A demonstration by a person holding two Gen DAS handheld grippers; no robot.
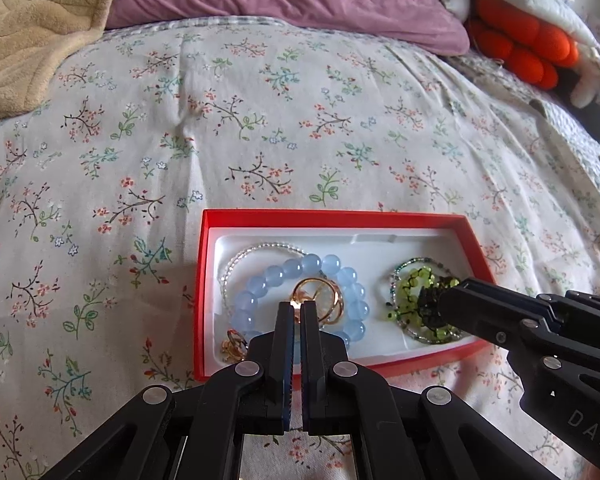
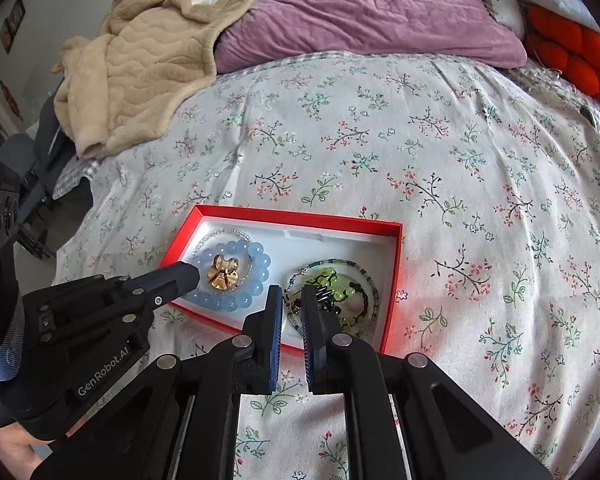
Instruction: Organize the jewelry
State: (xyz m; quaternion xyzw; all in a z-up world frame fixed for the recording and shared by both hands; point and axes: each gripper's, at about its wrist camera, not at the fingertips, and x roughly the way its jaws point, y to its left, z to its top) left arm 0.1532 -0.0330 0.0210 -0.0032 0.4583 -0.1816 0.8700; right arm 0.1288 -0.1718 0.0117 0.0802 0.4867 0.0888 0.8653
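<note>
A red box (image 1: 332, 216) (image 2: 292, 216) with a white insert lies on the floral bedsheet. In its left half a blue bead bracelet (image 1: 260, 280) (image 2: 260, 264) rings a gold ornament (image 1: 324, 298) (image 2: 222, 274), with a clear bead strand (image 1: 260, 248) behind them. My left gripper (image 1: 298, 308) (image 2: 190, 276) is shut, a bit of the gold ornament pinched between its tips. In the right half lie green bead bracelets (image 1: 410, 282) (image 2: 332, 276). My right gripper (image 2: 292, 294) (image 1: 440, 300) is shut on a dark beaded piece (image 2: 292, 306) (image 1: 430, 296) on top of them.
A small gold piece (image 1: 234, 344) lies in the box's near left corner. A beige blanket (image 2: 140, 80), a purple pillow (image 2: 360, 12) and an orange plush (image 1: 528, 44) sit at the bed's far end. The bed's edge drops off at the left (image 2: 76, 200).
</note>
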